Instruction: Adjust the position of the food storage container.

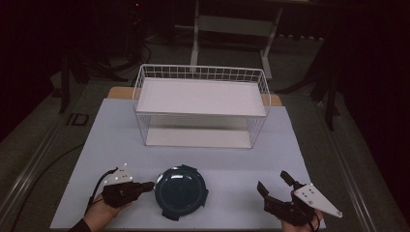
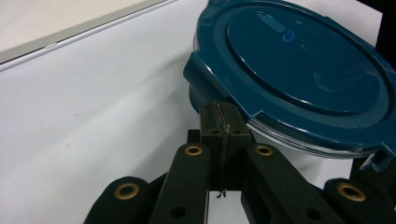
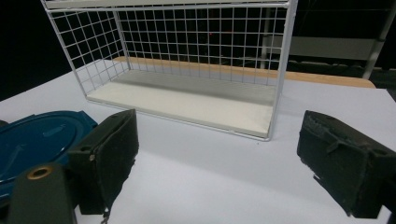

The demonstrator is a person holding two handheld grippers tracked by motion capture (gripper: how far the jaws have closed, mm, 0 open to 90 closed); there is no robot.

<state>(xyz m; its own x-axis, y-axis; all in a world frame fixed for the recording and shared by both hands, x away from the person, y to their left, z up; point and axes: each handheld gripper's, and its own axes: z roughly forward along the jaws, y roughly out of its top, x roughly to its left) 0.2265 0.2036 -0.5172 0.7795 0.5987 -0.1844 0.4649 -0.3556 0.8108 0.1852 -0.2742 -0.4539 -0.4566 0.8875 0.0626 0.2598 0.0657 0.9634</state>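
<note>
A pale table (image 1: 121, 125) under dim light; near its front edge, slightly left of centre, sits a round container with a dark teal lid (image 1: 181, 192), latch tabs jutting from its rim. My left gripper (image 1: 145, 186) lies just to the lid's left, jaws pressed together with nothing between them, tips touching or nearly touching the lid's nearest tab; in the left gripper view the container (image 2: 299, 70) rises directly ahead and to the right. My right gripper (image 1: 273, 186) rests by the front right corner, jaws spread wide and empty, well apart from the lid. Toward the back edge stands a white wire rack (image 1: 200, 104) with two shelves, both bare. Being round, the lid offers no long axis; I judge the left hand far better placed to reach it.
</note>
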